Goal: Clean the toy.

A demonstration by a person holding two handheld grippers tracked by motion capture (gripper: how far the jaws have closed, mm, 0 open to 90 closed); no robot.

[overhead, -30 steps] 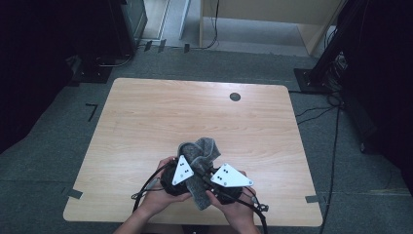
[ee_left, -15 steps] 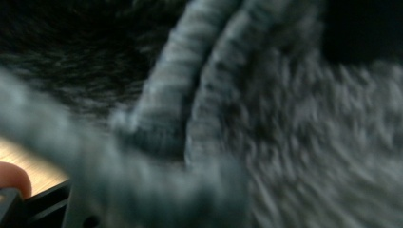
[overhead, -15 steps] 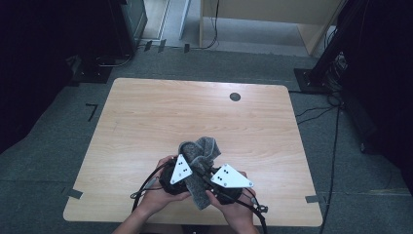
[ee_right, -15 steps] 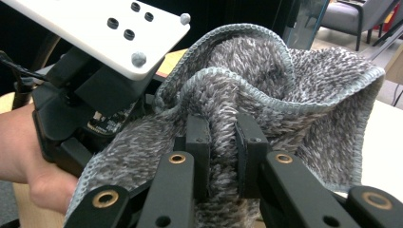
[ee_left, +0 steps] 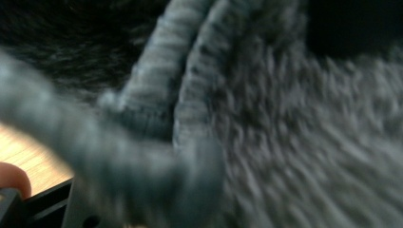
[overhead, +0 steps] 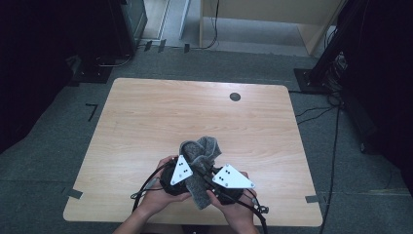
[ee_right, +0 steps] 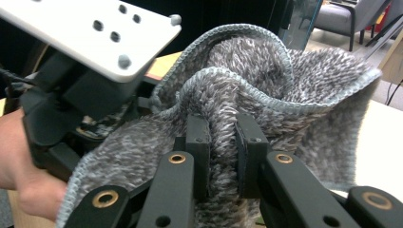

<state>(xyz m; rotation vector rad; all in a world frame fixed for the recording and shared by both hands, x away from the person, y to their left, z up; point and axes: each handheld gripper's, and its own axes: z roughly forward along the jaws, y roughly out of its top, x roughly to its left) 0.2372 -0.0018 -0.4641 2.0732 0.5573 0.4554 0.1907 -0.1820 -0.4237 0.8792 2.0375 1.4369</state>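
A grey towel (overhead: 200, 165) is bunched up above the near edge of the table (overhead: 146, 117), held between 2 grippers. Just left of the towel, the left gripper (overhead: 187, 168) sits in the person's left hand (overhead: 158, 197), its grey plate tilted toward the cloth. In the left gripper view the towel (ee_left: 285, 142) presses right against the camera, blurred, with a hemmed edge running up the middle; whether these jaws are clenched or released cannot be told. A fingertip (ee_left: 13, 178) shows left of the towel, over the wood. Just right of the towel, the right gripper (overhead: 214, 178) sits in the right hand (overhead: 234, 207). In the right gripper view its jaws are clamped on a fold of the towel (ee_right: 266, 85), pinched between both pads (ee_right: 197, 142), with the left gripper's plate (ee_right: 90, 28) up left of the cloth. A dark round hole (overhead: 235, 96) lies well beyond the towel, near the table's far edge.
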